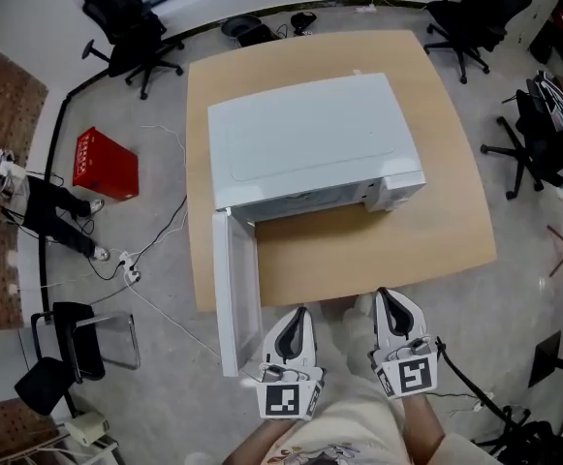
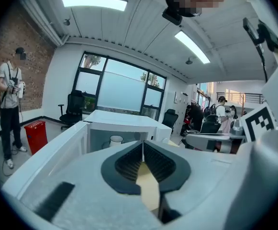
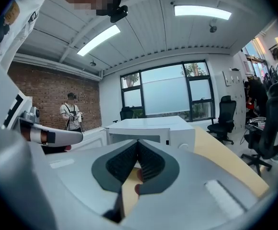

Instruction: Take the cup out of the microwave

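Note:
A white microwave (image 1: 310, 139) stands on the wooden table (image 1: 378, 250), its door (image 1: 234, 294) swung open toward the table's front left corner. In the left gripper view a white cup (image 2: 116, 140) stands inside the open cavity, at its left side. The cup is hidden in the head view. Both grippers are off the table's front edge, short of the microwave. My left gripper (image 1: 298, 314) (image 2: 142, 146) is shut with nothing between its pads, close to the open door. My right gripper (image 1: 384, 298) (image 3: 138, 146) is also shut and empty, facing the microwave (image 3: 150, 128) front.
A red crate (image 1: 105, 163) sits on the floor to the left, with cables trailing nearby. A person (image 1: 39, 211) stands at the far left. Office chairs (image 1: 131, 27) ring the table at the back and right, and another chair (image 1: 68, 352) is at the lower left.

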`<state>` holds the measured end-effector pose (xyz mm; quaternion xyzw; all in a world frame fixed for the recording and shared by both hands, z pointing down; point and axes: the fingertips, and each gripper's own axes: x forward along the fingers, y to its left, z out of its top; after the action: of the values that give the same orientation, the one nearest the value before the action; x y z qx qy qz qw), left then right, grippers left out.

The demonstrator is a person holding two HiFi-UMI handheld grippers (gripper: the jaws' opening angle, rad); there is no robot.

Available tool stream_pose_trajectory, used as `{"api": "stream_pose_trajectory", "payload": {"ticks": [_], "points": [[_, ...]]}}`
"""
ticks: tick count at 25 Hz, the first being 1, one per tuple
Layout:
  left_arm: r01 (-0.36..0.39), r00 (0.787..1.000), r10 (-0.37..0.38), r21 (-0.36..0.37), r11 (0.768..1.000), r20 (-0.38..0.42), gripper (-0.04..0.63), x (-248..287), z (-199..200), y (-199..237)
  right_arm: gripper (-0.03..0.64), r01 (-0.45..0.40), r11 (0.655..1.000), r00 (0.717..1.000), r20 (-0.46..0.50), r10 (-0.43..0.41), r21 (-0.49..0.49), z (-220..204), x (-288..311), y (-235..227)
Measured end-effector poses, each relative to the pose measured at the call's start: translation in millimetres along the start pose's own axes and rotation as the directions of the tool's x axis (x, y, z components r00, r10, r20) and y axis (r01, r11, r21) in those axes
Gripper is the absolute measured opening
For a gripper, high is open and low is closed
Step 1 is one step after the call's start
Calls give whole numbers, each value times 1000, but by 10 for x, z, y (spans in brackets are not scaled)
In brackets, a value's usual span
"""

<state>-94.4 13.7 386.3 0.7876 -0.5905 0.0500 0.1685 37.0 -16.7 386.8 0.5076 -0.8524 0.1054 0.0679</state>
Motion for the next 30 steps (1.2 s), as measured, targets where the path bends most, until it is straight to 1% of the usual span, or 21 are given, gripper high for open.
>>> {"api": "stream_pose_trajectory", "payload": {"ticks": [2,4,9,11,14,18,20,22,26,30], "points": [[-5,1000,5,10,1000,-5,99,161,-60,29,8,-8,1000,1000,-17,8,-2,-60,89,-41],[-13,1000,13,20,1000,-15,152,334,-113,76,8,-11,1000,1000,-29,11,2,-91,154,-91],[-62,998,62,51,997,-15,231,831,-212,276,8,-21,1000,999,-49,21,14,-177,297,-239],[-86,996,87,54,995,-12,272,1051,-256,396,8,-21,1000,998,-58,22,14,-227,366,-297],[-113,993,114,60,992,-15,317,1368,-342,559,8,-18,1000,998,-67,20,25,-287,458,-365],[-152,987,156,105,983,-27,386,1741,-514,777,8,-18,999,997,-79,21,38,-360,598,-406],[-166,985,170,102,981,-28,391,1902,-590,885,8,-26,999,996,-80,29,46,-393,680,-420],[-172,984,175,99,980,-26,411,2045,-632,964,8,-30,998,996,-80,34,51,-419,740,-425],[-189,981,191,81,979,-20,413,2306,-689,1109,8,-32,998,994,-99,38,59,-492,783,-429],[-204,979,204,77,976,16,430,2599,-700,1254,8,-29,997,994,-108,36,66,-586,820,-445]]}}
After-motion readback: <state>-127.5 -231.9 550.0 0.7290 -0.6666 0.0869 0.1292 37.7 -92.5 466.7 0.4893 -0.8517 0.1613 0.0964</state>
